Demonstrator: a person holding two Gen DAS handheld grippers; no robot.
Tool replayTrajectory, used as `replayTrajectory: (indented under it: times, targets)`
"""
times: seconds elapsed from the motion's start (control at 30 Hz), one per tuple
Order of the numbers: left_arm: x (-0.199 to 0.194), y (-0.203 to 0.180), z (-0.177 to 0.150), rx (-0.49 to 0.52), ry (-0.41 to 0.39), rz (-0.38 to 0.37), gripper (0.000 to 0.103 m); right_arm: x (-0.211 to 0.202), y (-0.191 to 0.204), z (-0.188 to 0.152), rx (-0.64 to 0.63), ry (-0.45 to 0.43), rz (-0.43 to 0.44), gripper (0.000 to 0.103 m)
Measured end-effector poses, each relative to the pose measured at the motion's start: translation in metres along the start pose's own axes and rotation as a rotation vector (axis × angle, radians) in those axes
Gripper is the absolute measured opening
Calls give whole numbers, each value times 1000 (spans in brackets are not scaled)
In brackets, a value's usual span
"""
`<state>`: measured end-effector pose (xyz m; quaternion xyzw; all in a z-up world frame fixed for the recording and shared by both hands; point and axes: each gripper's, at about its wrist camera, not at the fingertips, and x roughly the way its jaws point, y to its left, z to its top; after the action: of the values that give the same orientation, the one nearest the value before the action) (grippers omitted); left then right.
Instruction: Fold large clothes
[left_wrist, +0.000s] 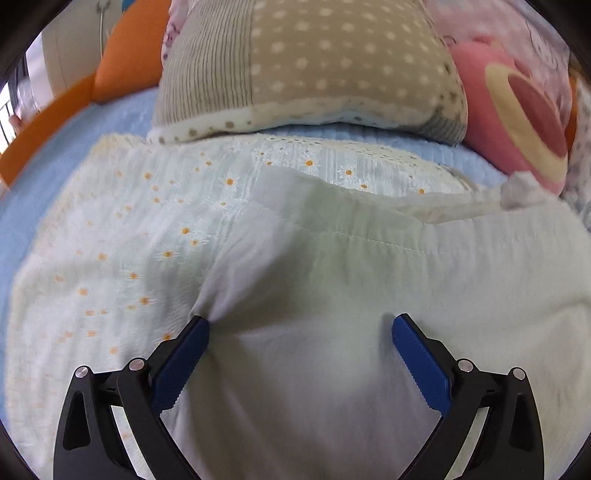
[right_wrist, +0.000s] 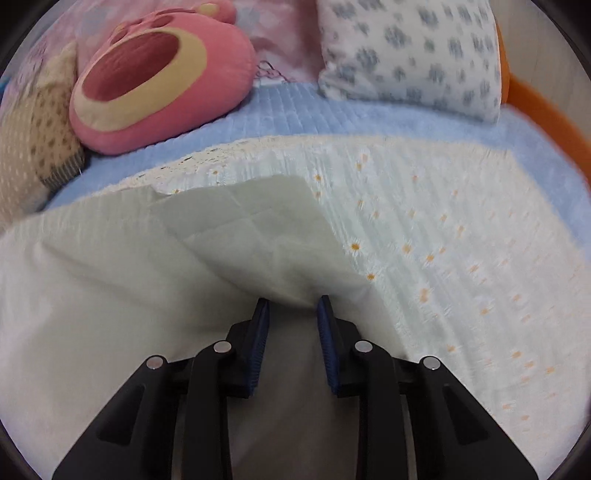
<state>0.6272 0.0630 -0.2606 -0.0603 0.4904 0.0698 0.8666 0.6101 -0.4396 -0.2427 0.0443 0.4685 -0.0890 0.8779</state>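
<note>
A large pale green garment (left_wrist: 332, 295) with orange daisy embroidery lies on a blue bed cover (left_wrist: 44, 192). Its plain lining side is folded over the embroidered part. My left gripper (left_wrist: 301, 326) is open, its blue pads (left_wrist: 184, 354) resting on the plain fabric, wide apart. In the right wrist view the garment (right_wrist: 461, 240) spreads to the right and a plain flap (right_wrist: 258, 229) lies folded over it. My right gripper (right_wrist: 293, 306) is narrowly closed on a bunched edge of that flap, fabric pinched between the pads (right_wrist: 260, 325).
A beige dotted pillow (left_wrist: 314, 62) lies just beyond the garment. A pink round plush cushion (right_wrist: 159, 74) and a white pillow with grey prints (right_wrist: 413, 48) lie at the bed's head. An orange bolster (left_wrist: 125, 55) edges the bed on the left.
</note>
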Motion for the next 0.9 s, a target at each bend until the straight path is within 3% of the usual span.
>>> replayTrajectory:
  times: [0.13,0.23,0.33,0.4,0.53,0.63,0.77,0.9]
  targets:
    - [-72,18,-16,19,-83,-89,101,-57,-3,-11,-18,-140,66,30]
    - [-119,35,-40,51,-79,-159,101,-110,-1,-32,-75,-192,145,30]
    - [-163,57,-70,-4,-47,-259,101,-150,17,-55,-166,-173,211,30]
    - [-181,63,-94,-54,38,-376,101,-183,31,-72,-221,-182,257,30]
    - [-187,55,-133,-74,191,-557,101,-237,47,-102,-203,-175,395,30]
    - [-180,48,-156,-110,217,-587,101,-266,62,-131,-207,-182,451,30]
    - [-134,55,-177,-314,320,-683,101,-294,76,-170,-237,-163,535,30]
    - [-99,59,-187,-466,372,-719,101,-306,85,-198,-321,-141,553,31]
